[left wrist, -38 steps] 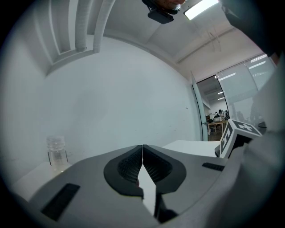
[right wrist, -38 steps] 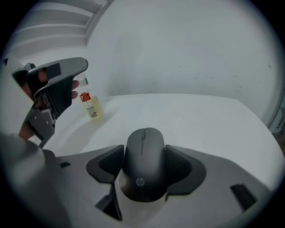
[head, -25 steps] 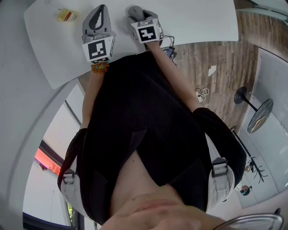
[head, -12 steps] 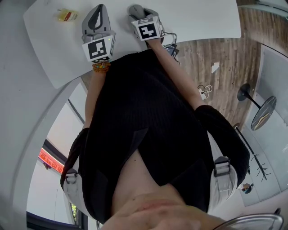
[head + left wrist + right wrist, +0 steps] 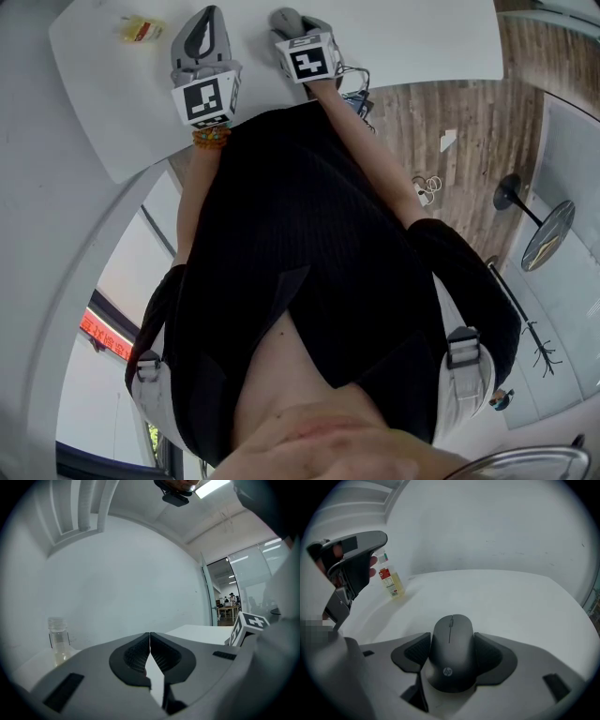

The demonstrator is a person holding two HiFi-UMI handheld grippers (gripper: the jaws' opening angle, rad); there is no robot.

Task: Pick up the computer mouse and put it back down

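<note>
The dark grey computer mouse (image 5: pixel 451 656) sits between the jaws of my right gripper (image 5: pixel 453 648), both ribbed pads pressed to its sides, above the white table (image 5: pixel 511 602). Whether the mouse rests on the table or hangs just over it is not clear. In the head view the mouse (image 5: pixel 284 19) shows at the tip of the right gripper (image 5: pixel 292 28) near the table's far part. My left gripper (image 5: pixel 149 641) is shut with nothing in it, its pads meeting at the tip; it hovers beside the right one (image 5: pixel 202 36).
A small clear bottle (image 5: pixel 390 578) with yellowish liquid and a red label stands on the table at the left, beyond the left gripper (image 5: pixel 356 559). The table's near edge (image 5: pixel 281 112) runs right in front of the person's body. Cables lie on the wooden floor (image 5: pixel 422 192).
The right gripper with the mouse has crept slightly farther from the body. The left gripper has hardly moved.
</note>
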